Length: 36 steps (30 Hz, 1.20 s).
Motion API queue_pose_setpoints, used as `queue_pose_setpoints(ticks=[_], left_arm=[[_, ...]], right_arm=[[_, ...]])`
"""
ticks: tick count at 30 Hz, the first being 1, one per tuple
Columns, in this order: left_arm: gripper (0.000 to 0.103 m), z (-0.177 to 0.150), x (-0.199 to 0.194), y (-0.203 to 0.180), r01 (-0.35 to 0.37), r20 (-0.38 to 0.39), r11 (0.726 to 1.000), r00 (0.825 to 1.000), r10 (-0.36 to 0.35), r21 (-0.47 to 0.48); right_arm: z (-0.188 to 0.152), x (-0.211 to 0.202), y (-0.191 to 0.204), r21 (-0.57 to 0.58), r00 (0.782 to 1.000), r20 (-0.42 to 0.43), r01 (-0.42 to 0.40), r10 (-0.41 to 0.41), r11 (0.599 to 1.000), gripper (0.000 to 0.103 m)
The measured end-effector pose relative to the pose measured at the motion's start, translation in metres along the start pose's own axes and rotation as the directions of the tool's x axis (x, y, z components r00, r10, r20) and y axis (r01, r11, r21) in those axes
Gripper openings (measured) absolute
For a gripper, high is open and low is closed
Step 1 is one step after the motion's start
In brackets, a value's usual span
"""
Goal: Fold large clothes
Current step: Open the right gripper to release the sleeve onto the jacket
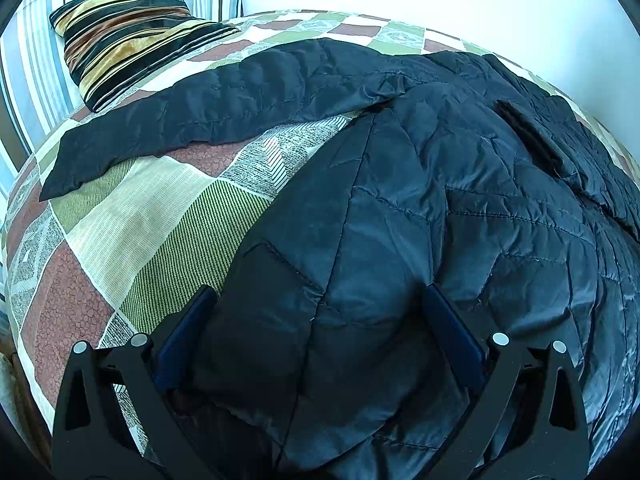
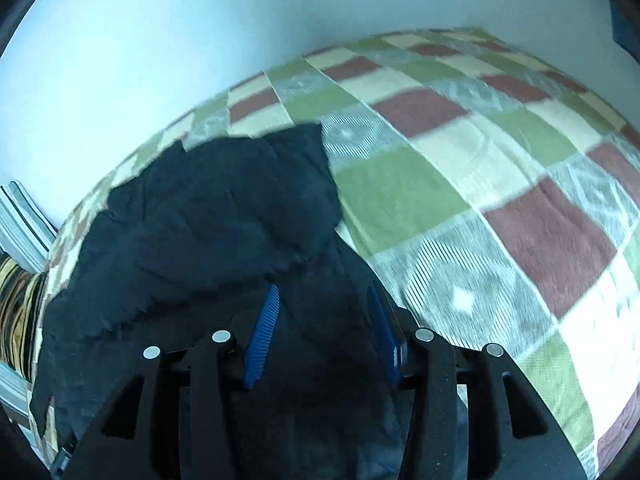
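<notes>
Your left gripper (image 1: 320, 300) has its jaws spread wide over the black quilted jacket (image 1: 420, 200), pinching nothing. Your right gripper (image 2: 324, 320) shows jaws parted, dark fabric between them; pads look clear of it.

Risk: the slick shell may slide off the pads if you close on a single thin layer, undoing the fold.

The jacket lies on the checkered bedspread (image 1: 132, 216), one sleeve (image 1: 192, 116) stretched toward the striped pillow (image 1: 128, 36); surface glossy, creased, quilted in diamonds.
</notes>
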State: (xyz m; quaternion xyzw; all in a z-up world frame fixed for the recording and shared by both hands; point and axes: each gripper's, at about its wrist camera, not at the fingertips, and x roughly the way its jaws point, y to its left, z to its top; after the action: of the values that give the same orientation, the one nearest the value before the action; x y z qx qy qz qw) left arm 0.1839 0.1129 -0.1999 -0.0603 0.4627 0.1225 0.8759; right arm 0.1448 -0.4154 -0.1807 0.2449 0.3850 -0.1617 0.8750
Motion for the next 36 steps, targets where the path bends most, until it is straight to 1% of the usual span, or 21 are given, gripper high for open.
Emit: queue_pose_setpoints(ticks=[4, 7, 8, 9, 10, 11, 12, 14, 15, 16, 17, 20, 22, 25, 26, 27, 28, 29, 31, 33, 36], left_arm=[[0.101, 0.000, 0.000, 0.000, 0.002, 0.001, 1.000, 1.000, -0.002, 0.000], [0.101, 0.000, 0.000, 0.002, 0.010, -0.002, 1.000, 1.000, -0.010, -0.005], [0.101, 0.000, 0.001, 0.002, 0.012, -0.003, 1.000, 1.000, -0.012, -0.007], [0.101, 0.000, 0.001, 0.002, 0.014, -0.003, 1.000, 1.000, -0.014, -0.008], [0.101, 0.000, 0.001, 0.003, 0.016, -0.003, 1.000, 1.000, -0.016, -0.009], [0.101, 0.000, 0.001, 0.003, 0.020, -0.004, 1.000, 1.000, -0.021, -0.010], [0.101, 0.001, 0.001, 0.004, 0.025, -0.004, 1.000, 1.000, -0.025, -0.011], [0.101, 0.001, -0.001, 0.006, 0.042, -0.005, 0.999, 0.999, -0.042, -0.012], [0.101, 0.001, -0.001, 0.007, 0.054, -0.007, 0.998, 0.998, -0.055, -0.013], [0.101, 0.002, -0.003, 0.009, 0.081, -0.011, 0.997, 0.997, -0.081, -0.016], [0.101, 0.002, -0.004, 0.011, 0.099, -0.012, 0.995, 0.995, -0.099, -0.020], [0.101, 0.006, -0.014, 0.026, 0.149, 0.008, 0.987, 0.989, -0.148, -0.054], [0.101, 0.011, -0.021, 0.039, 0.156, 0.037, 0.985, 0.987, -0.153, -0.073], [0.101, 0.022, -0.028, 0.071, 0.126, 0.092, 0.984, 0.989, -0.115, -0.129], [0.101, 0.027, -0.028, 0.088, 0.118, 0.106, 0.978, 0.989, -0.101, -0.172], [0.101, 0.031, -0.028, 0.104, 0.131, 0.111, 0.968, 0.988, -0.109, -0.212], [0.101, 0.034, -0.026, 0.121, 0.152, 0.114, 0.956, 0.985, -0.127, -0.250], [0.101, 0.038, -0.023, 0.135, 0.154, 0.115, 0.949, 0.985, -0.126, -0.275], [0.101, 0.044, -0.019, 0.162, 0.142, 0.122, 0.944, 0.986, -0.110, -0.298], [0.101, 0.047, -0.013, 0.188, 0.119, 0.104, 0.938, 0.991, -0.090, -0.325], [0.101, 0.048, -0.003, 0.230, 0.108, 0.079, 0.902, 0.993, -0.083, -0.418]], right_arm=[[0.011, 0.009, 0.019, -0.029, 1.000, 0.026, -0.013, 0.014, 0.999, 0.046], [0.013, 0.025, 0.025, -0.034, 1.000, 0.023, -0.001, 0.001, 0.999, 0.047], [0.013, 0.030, 0.025, -0.031, 1.000, 0.023, 0.012, -0.011, 0.999, 0.055], [0.013, 0.035, 0.024, -0.023, 0.999, 0.028, 0.027, -0.026, 0.999, 0.060], [0.012, 0.038, 0.024, -0.018, 0.999, 0.036, 0.041, -0.040, 0.999, 0.068], [0.011, 0.042, 0.022, -0.016, 0.997, 0.040, 0.063, -0.062, 0.998, 0.071], [0.010, 0.046, 0.021, -0.019, 0.996, 0.035, 0.078, -0.078, 0.997, 0.071], [0.007, 0.056, 0.018, -0.017, 0.995, 0.006, 0.097, -0.097, 0.995, 0.071], [0.006, 0.060, 0.016, -0.015, 0.995, -0.005, 0.104, -0.104, 0.994, 0.073], [0.003, 0.066, 0.015, -0.015, 0.993, -0.016, 0.117, -0.117, 0.993, 0.077], [0.002, 0.069, 0.013, -0.015, 0.993, -0.019, 0.120, -0.121, 0.993, 0.079], [0.000, 0.072, 0.016, -0.034, 0.990, -0.015, 0.142, -0.143, 0.989, 0.081], [0.000, 0.072, 0.018, -0.047, 0.988, -0.010, 0.155, -0.156, 0.987, 0.082], [0.000, 0.073, 0.016, -0.040, 0.989, -0.013, 0.149, -0.150, 0.988, 0.082], [0.000, 0.073, 0.016, -0.040, 0.988, -0.011, 0.150, -0.151, 0.988, 0.083], [0.000, 0.073, 0.016, -0.042, 0.988, -0.010, 0.153, -0.154, 0.987, 0.083], [0.000, 0.073, 0.016, -0.043, 0.988, -0.010, 0.154, -0.155, 0.987, 0.083], [-0.001, 0.073, 0.016, -0.042, 0.988, -0.010, 0.154, -0.154, 0.987, 0.083], [-0.001, 0.072, 0.015, -0.040, 0.988, -0.009, 0.152, -0.152, 0.988, 0.083], [-0.001, 0.072, 0.016, -0.040, 0.988, -0.008, 0.152, -0.152, 0.988, 0.083], [-0.001, 0.072, 0.016, -0.039, 0.988, -0.008, 0.152, -0.152, 0.988, 0.084]])
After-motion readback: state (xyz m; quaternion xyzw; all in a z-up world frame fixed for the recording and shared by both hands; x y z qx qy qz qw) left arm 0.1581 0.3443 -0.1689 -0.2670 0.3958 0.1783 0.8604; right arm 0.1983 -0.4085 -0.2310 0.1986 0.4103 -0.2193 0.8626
